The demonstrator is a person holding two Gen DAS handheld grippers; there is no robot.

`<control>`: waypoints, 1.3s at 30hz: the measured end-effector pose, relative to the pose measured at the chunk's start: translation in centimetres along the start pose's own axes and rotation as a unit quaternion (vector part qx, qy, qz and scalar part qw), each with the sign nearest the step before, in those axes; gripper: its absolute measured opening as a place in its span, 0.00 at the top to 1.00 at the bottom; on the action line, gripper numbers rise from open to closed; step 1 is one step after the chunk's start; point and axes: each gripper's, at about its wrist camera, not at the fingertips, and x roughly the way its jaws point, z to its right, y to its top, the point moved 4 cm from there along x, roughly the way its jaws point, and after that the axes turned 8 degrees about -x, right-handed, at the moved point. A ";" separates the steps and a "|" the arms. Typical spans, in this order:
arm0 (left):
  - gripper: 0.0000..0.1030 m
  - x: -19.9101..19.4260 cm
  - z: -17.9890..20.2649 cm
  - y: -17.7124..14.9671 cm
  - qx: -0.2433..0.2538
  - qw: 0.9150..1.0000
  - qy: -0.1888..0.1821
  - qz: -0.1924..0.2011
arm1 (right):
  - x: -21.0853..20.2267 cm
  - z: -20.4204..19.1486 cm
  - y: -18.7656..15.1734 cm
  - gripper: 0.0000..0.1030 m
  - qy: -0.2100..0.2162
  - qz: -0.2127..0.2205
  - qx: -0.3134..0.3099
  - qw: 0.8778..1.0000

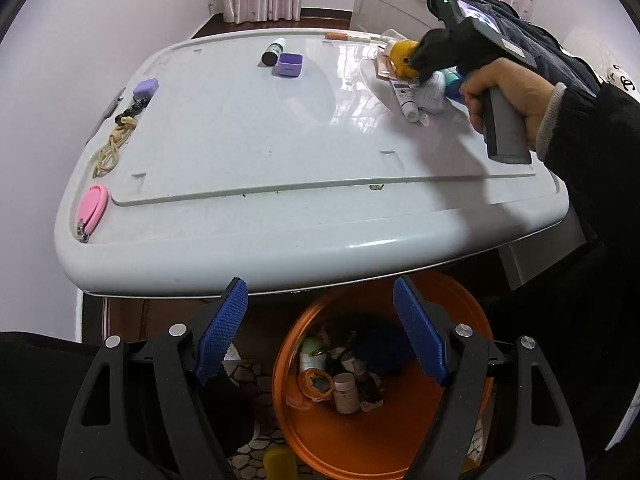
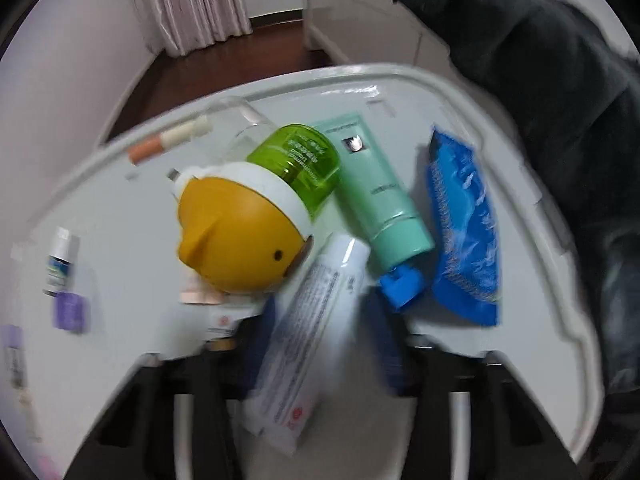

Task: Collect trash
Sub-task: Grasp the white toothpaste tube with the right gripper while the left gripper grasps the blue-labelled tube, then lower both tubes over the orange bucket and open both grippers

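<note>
My left gripper (image 1: 320,284) is open and holds nothing; it hangs over an orange bin (image 1: 360,440) that has bottles and other trash in it. My right gripper (image 2: 320,340) is over a pile at the far right of the white table top (image 1: 240,140). Its blurred blue fingers (image 2: 260,340) sit against both sides of a white tube (image 2: 316,304). Around the tube lie a yellow duck-shaped device with a green bottle (image 2: 236,240), a teal tube (image 2: 380,208), a blue cap (image 2: 402,284) and a blue packet (image 2: 464,232).
Along the table's left and far edges lie a pink nail clipper (image 1: 93,204), a beige cord (image 1: 116,140), a purple block (image 1: 145,88), a small dark bottle (image 1: 272,52), a purple case (image 1: 289,65) and an orange-tipped stick (image 2: 160,144). A dark-sleeved arm (image 1: 592,140) crosses the right side.
</note>
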 end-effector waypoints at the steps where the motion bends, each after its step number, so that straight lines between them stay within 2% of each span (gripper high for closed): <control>1: 0.28 0.0 0.0 0.1 -0.001 1.000 0.000 0.000 | -0.3 -0.1 -0.4 0.77 -0.001 0.001 -0.014 1.000; 3: 0.28 -0.2 0.0 0.5 -0.003 1.000 0.000 0.004 | -1.0 -0.1 -1.6 0.78 0.007 -0.001 -0.039 0.999; 6: 0.28 0.2 0.4 1.6 -0.007 1.000 -0.007 0.000 | -2.9 1.6 -2.9 0.78 0.055 -0.003 -0.041 0.998; 10: 0.28 1.8 3.7 5.5 0.014 0.999 -0.026 0.014 | -9.3 4.7 -3.0 0.78 0.101 0.073 -0.035 0.992; 13: 0.28 4.4 7.4 9.1 0.045 0.999 -0.013 0.028 | -12.5 7.5 -3.9 0.78 0.123 0.116 -0.017 0.985; 17: 0.28 8.9 11.0 13.2 0.049 0.998 -0.021 0.015 | -12.9 9.8 -5.3 0.77 0.154 0.123 0.021 0.980; 21: 0.31 12.9 13.0 15.4 0.056 0.998 -0.017 0.006 | -13.2 11.4 -5.9 0.77 0.169 0.128 0.043 0.976; 22: 0.44 13.7 12.9 15.6 0.056 0.998 -0.008 0.002 | -13.1 11.7 -6.0 0.77 0.169 0.129 0.044 0.976; 24: 0.65 14.4 13.1 15.8 0.079 0.996 0.020 0.031 | -12.9 12.3 -6.0 0.77 0.170 0.127 0.051 0.976; 25: 0.79 14.5 13.2 15.6 0.086 0.996 0.009 0.031 | -12.7 12.3 -6.0 0.77 0.178 0.123 0.058 0.975; 26: 0.80 14.3 13.1 15.6 0.082 0.996 -0.002 0.032 | -12.5 12.4 -6.0 0.77 0.193 0.117 0.067 0.972; 28: 0.80 14.0 12.8 15.3 0.083 0.996 -0.024 0.036 | -12.6 12.4 -6.1 0.77 0.191 0.119 0.068 0.972; 32: 0.80 12.2 11.7 15.0 0.066 0.997 -0.029 0.038 | -13.4 11.5 -5.8 0.77 0.184 0.136 0.048 0.972; 35: 0.80 8.9 10.9 14.1 0.066 0.996 -0.037 0.049 | -13.6 10.6 -6.3 0.77 0.186 0.138 0.031 0.972; 39: 0.80 3.3 8.7 11.8 0.059 0.995 -0.026 0.072 | -14.9 8.6 -8.2 0.77 0.199 0.135 0.001 0.971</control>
